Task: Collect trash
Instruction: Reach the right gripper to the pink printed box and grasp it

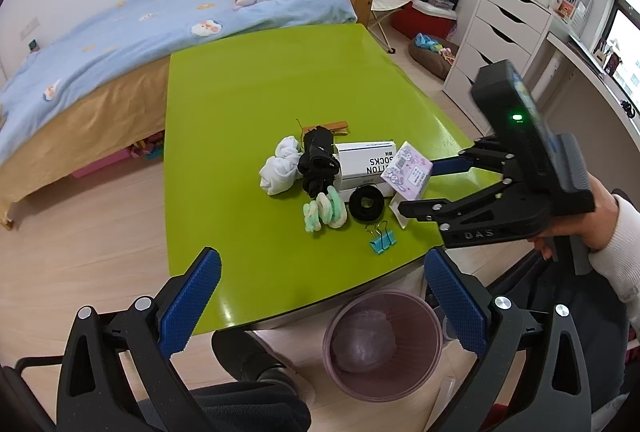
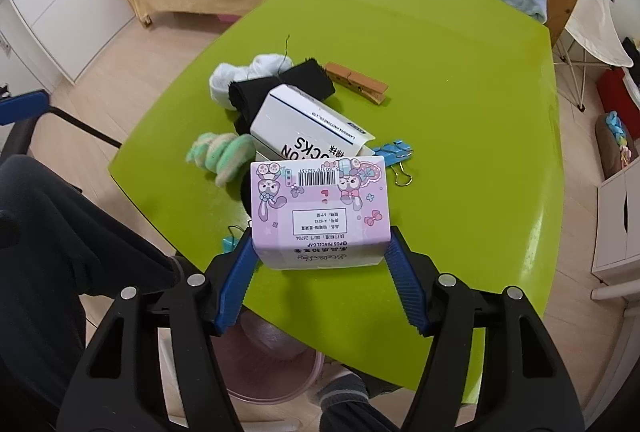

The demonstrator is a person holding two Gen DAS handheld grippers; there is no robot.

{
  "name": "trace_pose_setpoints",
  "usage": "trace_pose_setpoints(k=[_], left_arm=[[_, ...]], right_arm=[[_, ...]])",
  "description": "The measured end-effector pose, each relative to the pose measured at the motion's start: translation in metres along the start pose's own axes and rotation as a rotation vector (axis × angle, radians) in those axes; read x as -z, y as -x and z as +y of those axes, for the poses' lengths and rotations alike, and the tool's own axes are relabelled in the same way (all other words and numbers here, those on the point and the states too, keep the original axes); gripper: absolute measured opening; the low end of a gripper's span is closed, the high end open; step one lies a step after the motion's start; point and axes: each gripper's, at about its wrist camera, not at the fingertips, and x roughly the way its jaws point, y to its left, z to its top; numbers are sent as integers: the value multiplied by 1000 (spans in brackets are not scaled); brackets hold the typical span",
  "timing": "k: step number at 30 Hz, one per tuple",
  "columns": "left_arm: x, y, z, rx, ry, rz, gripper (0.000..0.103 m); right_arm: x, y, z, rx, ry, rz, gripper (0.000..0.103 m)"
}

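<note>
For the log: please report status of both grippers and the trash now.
Right gripper shut on pink box, above table. Left gripper open, empty. Bin below table edge; path clear.

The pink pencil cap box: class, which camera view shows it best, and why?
The right wrist view: the pink pencil cap box fills the centre, printed face and barcode legible, between the right gripper fingers. The left wrist view shows it small, tilted and sideways.

Bright window daylight, strong fisheye warping

"SOCKS" on white box (image 1: pixel 366 164), "PENCIL CAP" on pink box (image 2: pixel 320 211)
</note>
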Motion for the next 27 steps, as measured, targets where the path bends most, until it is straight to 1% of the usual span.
trace_pose_setpoints(k=[7,12,17,21,22,25,27], left_arm=[[-10,-18,2,6,21,25,97],[-16,-48,10,18,71,88,97],[-19,-80,15,17,110,160,97],[-21,-102,19,8,136,200,97],[-22,-105,21,-1,144,205,97],[-21,-114,25,9,182,211,97],[-21,-117,25,29,198,208,97]], right_arm=[[9,32,-3,-14,-79,-61,64],[21,53,-8,-13,-128,-99,64],[32,59,-13,-12,-155,-106,64],[40,58,-15,-13,-174,-97,64],[41,57,-16,-12,-177,-94,64],[45,56,-19,-7,-186,-92,64],[47,56,-21,-6,-192,-90,64]])
